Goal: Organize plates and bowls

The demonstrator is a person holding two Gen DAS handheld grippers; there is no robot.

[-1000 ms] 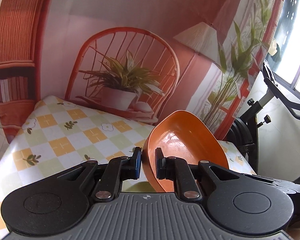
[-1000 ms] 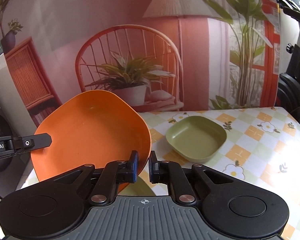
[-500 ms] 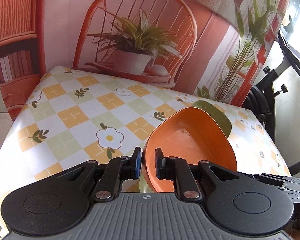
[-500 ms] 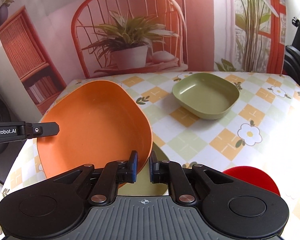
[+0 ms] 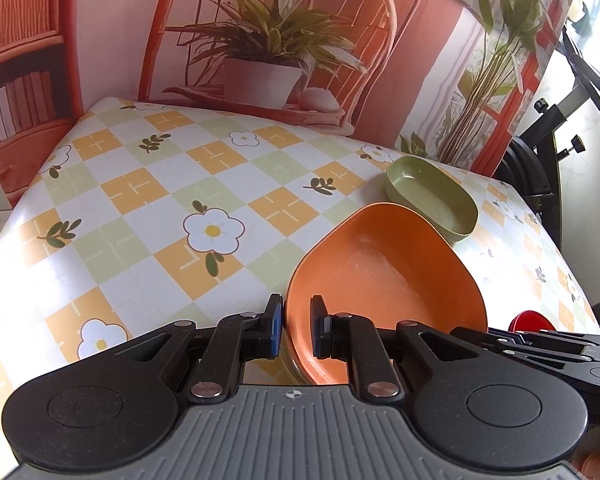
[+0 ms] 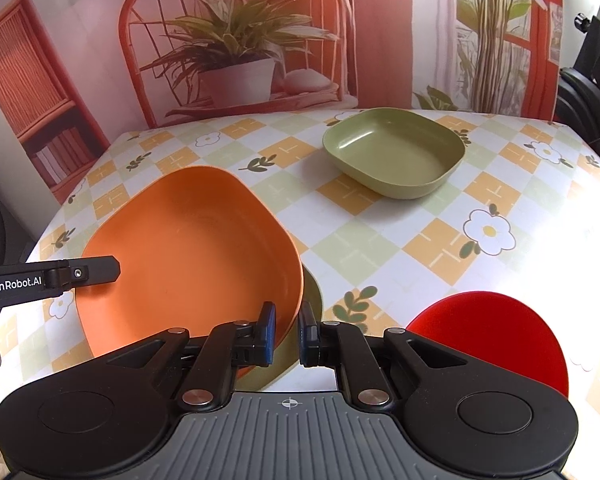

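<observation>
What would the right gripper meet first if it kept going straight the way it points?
Probably bare checked tablecloth just past the orange plate rim its jaws hold; farther along, the green bowl sits slightly right of that line. Depth is uncertain.

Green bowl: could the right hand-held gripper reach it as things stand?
Probably not yet: the right hand-held gripper is shut on the orange plate, though bare tablecloth lies ahead of the green bowl.

I see an orange plate, an olive green bowl, a red disc, and a surface checked orange, green and white with flowers.
</observation>
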